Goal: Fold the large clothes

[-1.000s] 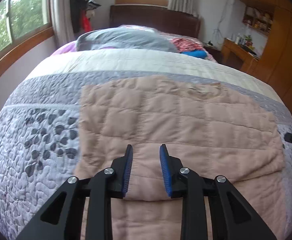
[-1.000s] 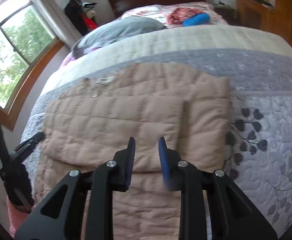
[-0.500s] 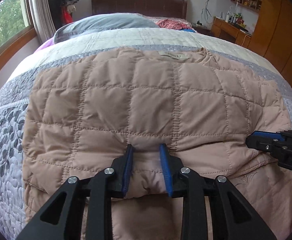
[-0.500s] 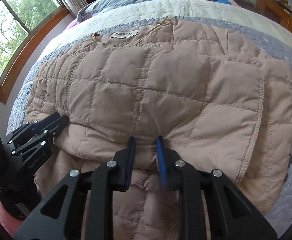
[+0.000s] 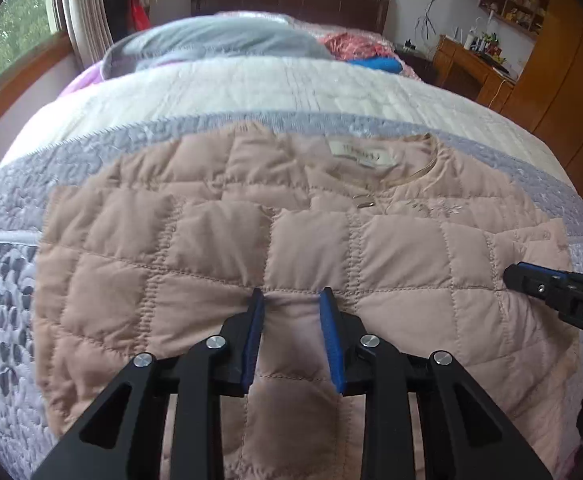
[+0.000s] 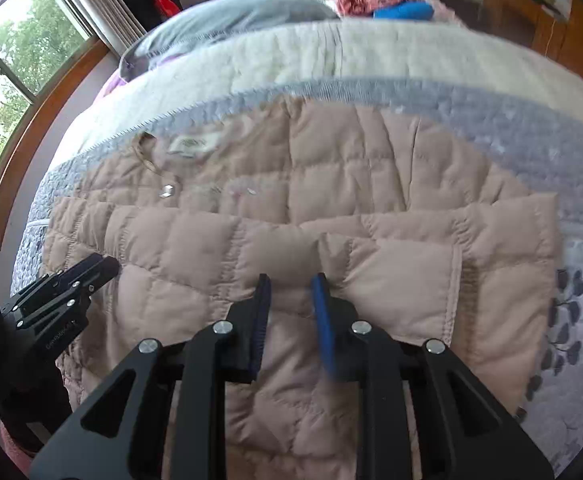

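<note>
**A:** Closest in, the left gripper is clenched on a bunch of the pink quilted jacket, fabric pinched between its blue pads. The right gripper has the same hem bunched between its own, though blur makes it hard to say how firmly.

**B:** The jacket lies across the grey-and-white bedspread, with its folded edge just short of the neck label.

**A:** Here's the risk, I'd say: puffy, slippery fabric. If either pinch slips, that side drops and the fold lands crooked.

**B:** And if they let go too early, the padding could spring the flap open.

**A:** Compared with a second ago, the hem has been carried from the near end of the jacket up towards the label.

**B:** The label itself was barely visible then. Beyond it, the grey pillow hasn't budged.
</note>
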Demonstrator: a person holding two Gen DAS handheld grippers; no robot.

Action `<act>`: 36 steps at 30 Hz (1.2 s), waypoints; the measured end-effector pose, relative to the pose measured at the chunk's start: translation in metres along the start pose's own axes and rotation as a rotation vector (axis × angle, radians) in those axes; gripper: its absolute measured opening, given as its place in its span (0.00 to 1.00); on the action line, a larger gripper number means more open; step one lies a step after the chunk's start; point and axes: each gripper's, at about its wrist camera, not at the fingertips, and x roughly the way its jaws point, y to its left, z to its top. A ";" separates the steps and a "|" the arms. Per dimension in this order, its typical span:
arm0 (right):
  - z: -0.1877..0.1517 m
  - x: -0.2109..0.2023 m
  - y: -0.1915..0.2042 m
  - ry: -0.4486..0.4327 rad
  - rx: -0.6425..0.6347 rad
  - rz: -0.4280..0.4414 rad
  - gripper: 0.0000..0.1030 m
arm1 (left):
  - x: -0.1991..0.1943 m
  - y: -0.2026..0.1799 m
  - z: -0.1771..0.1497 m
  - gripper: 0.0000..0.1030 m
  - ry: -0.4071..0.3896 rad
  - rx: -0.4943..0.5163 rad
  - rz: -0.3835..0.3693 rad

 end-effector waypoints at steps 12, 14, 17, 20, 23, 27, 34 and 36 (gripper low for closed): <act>-0.034 -0.048 -0.021 -0.066 -0.024 0.158 0.36 | -0.049 0.008 -0.029 0.31 -0.097 0.035 0.018; -0.056 -0.071 -0.027 -0.089 -0.048 0.185 0.38 | -0.075 0.022 -0.044 0.38 -0.107 0.051 0.015; -0.114 -0.109 -0.042 -0.107 -0.089 0.229 0.42 | -0.112 0.052 -0.083 0.45 -0.106 0.060 0.000; -0.167 -0.133 -0.053 -0.120 -0.116 0.194 0.50 | -0.144 0.085 -0.131 0.49 -0.107 0.042 0.034; -0.214 -0.150 -0.064 -0.127 -0.112 0.201 0.54 | -0.172 0.113 -0.188 0.51 -0.093 0.021 0.068; -0.279 -0.169 -0.075 -0.151 -0.104 0.223 0.62 | -0.198 0.144 -0.252 0.58 -0.084 -0.043 0.065; -0.343 -0.163 -0.084 -0.098 -0.071 0.216 0.67 | -0.205 0.163 -0.328 0.61 -0.051 -0.141 0.002; -0.353 -0.158 -0.088 -0.088 -0.047 0.226 0.67 | -0.203 0.161 -0.339 0.61 -0.051 -0.155 -0.028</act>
